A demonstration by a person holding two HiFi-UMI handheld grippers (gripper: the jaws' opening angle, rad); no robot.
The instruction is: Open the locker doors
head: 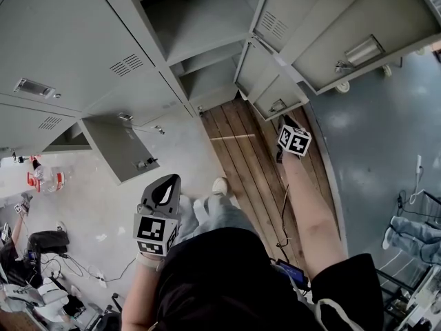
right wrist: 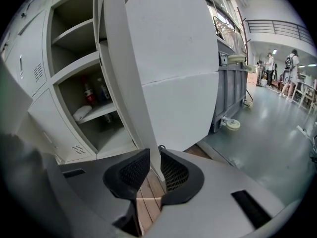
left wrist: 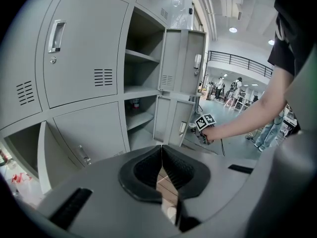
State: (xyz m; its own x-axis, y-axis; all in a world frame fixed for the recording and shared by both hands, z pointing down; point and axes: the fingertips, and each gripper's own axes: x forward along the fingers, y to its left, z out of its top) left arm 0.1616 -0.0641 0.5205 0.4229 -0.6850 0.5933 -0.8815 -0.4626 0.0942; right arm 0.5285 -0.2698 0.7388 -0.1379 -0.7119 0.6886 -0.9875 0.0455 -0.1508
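Right claw [right wrist: 154, 157]: I am pinching it narrow on the lower locker door [right wrist: 183, 113], one pad pressing each face of the thin free edge, low down near the corner. The door is standing swung open, just under a second open door [right wrist: 168, 33]. Its handle is facing away from my right gripper view. In the head view the marker cube [head: 294, 141] is covering my jaws.

Left claw [left wrist: 161, 150]: I am carrying it closed on nothing, pads meeting at the tips, well apart from the lockers [left wrist: 84, 58].

Wooden floor [right wrist: 148, 202]: showing only as a sliver under both claws.

Open compartment: a red-labelled bottle [right wrist: 88, 92] and a pale bundle [right wrist: 81, 113] are sitting on the shelf, too small to identify.

Far hall: figures [right wrist: 290, 66] are standing there, too distant to make out.
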